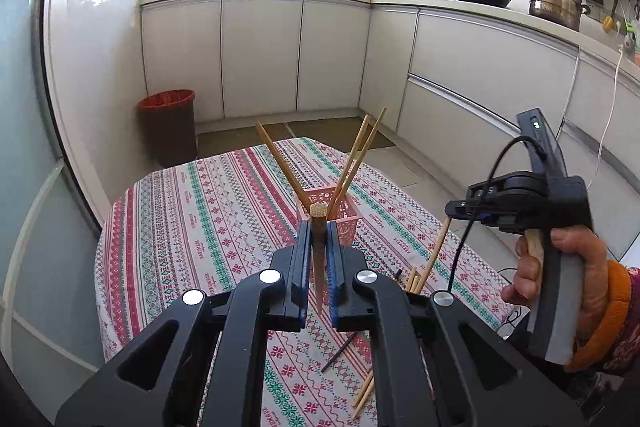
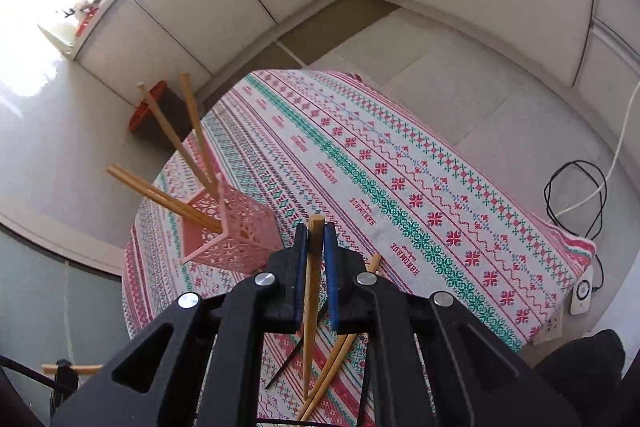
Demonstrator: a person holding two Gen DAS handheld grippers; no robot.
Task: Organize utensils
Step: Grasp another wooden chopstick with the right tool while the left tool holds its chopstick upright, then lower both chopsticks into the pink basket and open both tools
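Two chopsticks are pinched: one (image 1: 319,259) in the left gripper (image 1: 319,227) above the pink basket (image 1: 342,215), another (image 2: 313,287) in the right gripper (image 2: 316,239), angled down over the table (image 2: 400,167) by a hand (image 1: 560,283).

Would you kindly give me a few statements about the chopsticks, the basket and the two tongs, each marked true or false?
1. The left tongs are shut on a chopstick. True.
2. The right tongs are open with nothing between them. False: they are shut on a light wooden chopstick.
3. The pink basket has chopsticks standing in it. True: several lean out of its top.
4. No chopsticks are left on the tablecloth. False: a few light ones and a dark one lie there.
5. The pink basket lies tipped on its side. False: it stands upright on the tablecloth.
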